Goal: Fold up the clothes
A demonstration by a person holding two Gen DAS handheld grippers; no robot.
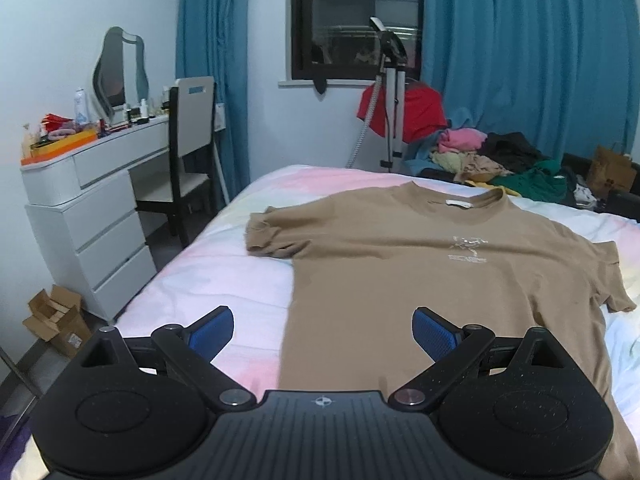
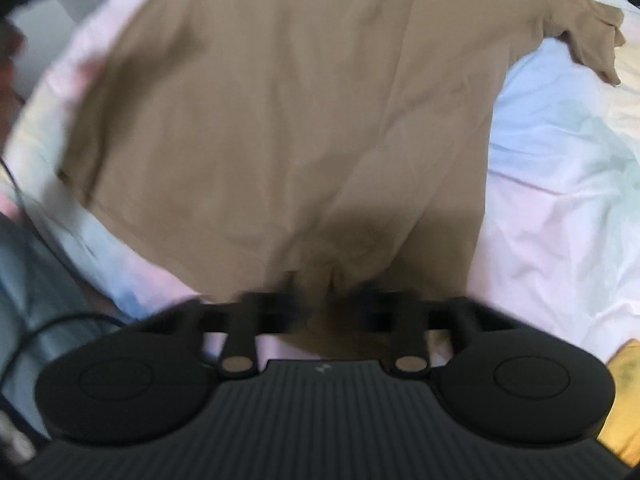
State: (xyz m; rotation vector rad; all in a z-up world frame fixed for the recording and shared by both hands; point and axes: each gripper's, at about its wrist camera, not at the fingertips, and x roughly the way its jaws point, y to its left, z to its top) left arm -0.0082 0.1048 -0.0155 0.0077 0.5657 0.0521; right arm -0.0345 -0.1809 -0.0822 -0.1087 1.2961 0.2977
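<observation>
Both claws differ: left claw (image 1: pixel 323 330) gapes; right claw (image 2: pixel 326 304) seemingly pinches T-shirt (image 1: pixel 420 264) hem.

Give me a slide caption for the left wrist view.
Open left gripper hovers over a tan T-shirt spread flat on the bed.

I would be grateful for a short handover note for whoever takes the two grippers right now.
Left gripper: open, empty, above the tan T-shirt's left edge near the hem.
Right gripper: fingers at the hem with cloth bunched between them; the view is blurred, so the grip is unconfirmed.
The shirt lies spread front up on the bed, collar far, both sleeves out.
Done: laid flat. Left: every fold; a pile of clothes waits beyond the bed.
</observation>
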